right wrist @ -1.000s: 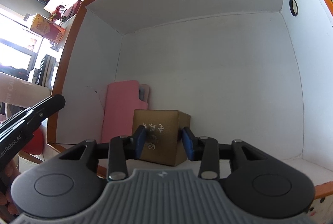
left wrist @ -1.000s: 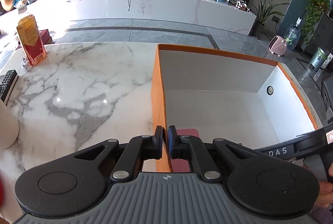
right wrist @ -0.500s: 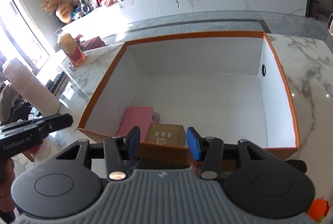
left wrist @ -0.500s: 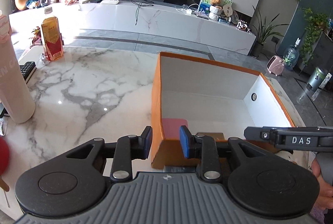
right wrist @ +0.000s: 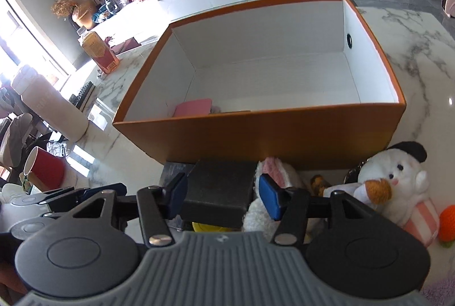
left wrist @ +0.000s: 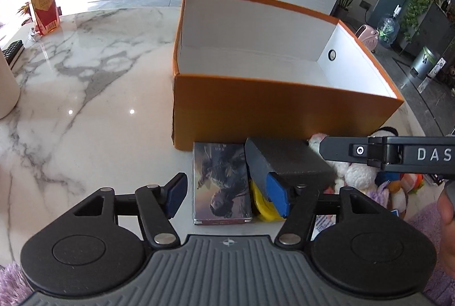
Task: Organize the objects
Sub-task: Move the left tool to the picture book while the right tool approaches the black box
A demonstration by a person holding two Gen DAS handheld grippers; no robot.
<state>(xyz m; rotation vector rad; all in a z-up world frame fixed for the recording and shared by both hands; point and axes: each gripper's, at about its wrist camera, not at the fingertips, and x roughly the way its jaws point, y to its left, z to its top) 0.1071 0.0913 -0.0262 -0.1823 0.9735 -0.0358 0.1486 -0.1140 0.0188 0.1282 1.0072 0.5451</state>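
Left hand-held gripper [left wrist: 227, 196]: jaws spread and opening, poised over a picture-printed flat box [left wrist: 221, 183] that lies on the marble bench [left wrist: 85, 95]; the pads do not touch it. The box's long axis runs from the gripper toward the orange storage box [left wrist: 284, 109], its far end touching or just short of that box's near wall; the printed figure appears upside down in the left wrist view.

Right hand-held gripper [right wrist: 223, 196]: jaws apart and opening, straddling a dark grey rectangular box [right wrist: 219, 192] without clear pad contact. This box sits just beside the picture-printed one, raised and tilted on a yellow item [left wrist: 260, 206] that is mostly hidden; what the yellow item is cannot be told.

Orange storage box: open top, white inside, long axis across both views, a round hole [right wrist: 349, 40] in its right end wall. Inside, at the near left corner, a pink flat item [right wrist: 194, 107]; its lower part is cut off by the near wall, as is a brown edge beside it.

Plush snowman [right wrist: 398, 178]: right of the dark box, against the orange wall, facing the camera. A white-and-pink plush [right wrist: 273, 178] is partly covered by the gripper. An orange knitted piece [right wrist: 448, 223] is cut off at the frame edge.
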